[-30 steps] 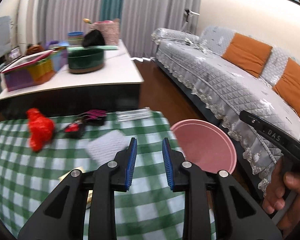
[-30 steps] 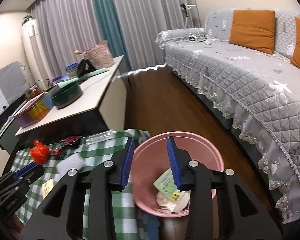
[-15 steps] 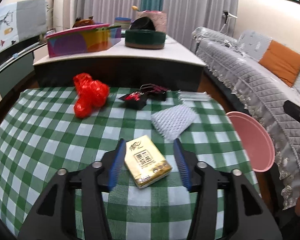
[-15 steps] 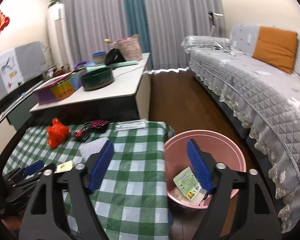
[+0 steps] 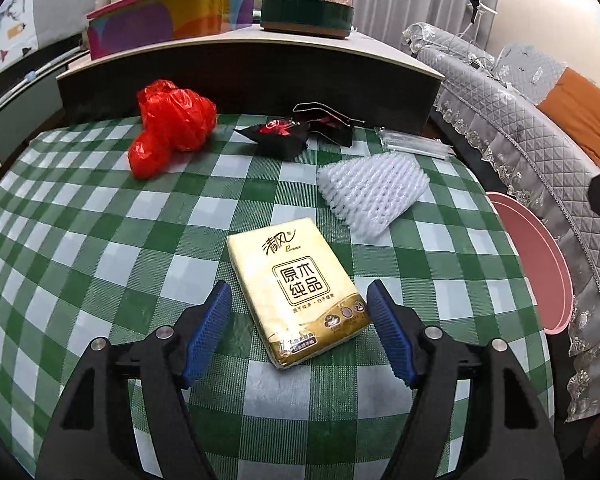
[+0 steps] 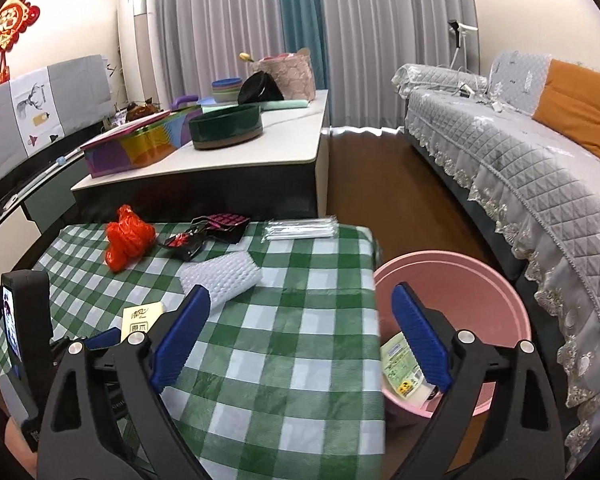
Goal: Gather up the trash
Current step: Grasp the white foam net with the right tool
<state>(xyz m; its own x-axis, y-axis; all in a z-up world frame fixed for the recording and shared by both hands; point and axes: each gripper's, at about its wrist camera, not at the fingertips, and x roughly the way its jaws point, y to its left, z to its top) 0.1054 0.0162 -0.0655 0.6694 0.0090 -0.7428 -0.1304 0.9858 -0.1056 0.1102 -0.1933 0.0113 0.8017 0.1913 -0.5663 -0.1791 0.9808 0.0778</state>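
Observation:
A yellow tissue packet (image 5: 298, 288) lies on the green checked tablecloth (image 5: 100, 240), its near end between the open fingers of my left gripper (image 5: 298, 334). Behind it lie a white foam net (image 5: 370, 194), a red plastic bag (image 5: 170, 126), black wrappers (image 5: 296, 130) and a clear packet (image 5: 414, 144). The pink bin (image 6: 464, 300) stands on the floor at the table's right edge with a green-labelled wrapper (image 6: 402, 364) inside. My right gripper (image 6: 300, 338) is open and empty above the table's right part. The tissue packet (image 6: 142, 318) and red bag (image 6: 128, 242) show there too.
A higher white-topped table (image 6: 260, 148) behind holds a dark green round tin (image 6: 226, 126) and a colourful box (image 6: 140, 148). A grey quilted sofa (image 6: 520, 160) with orange cushions runs along the right. Brown floor lies between them.
My left gripper has swung left, opened wide and come down around the tissue packet. My right gripper has opened wide and drawn back left from over the bin.

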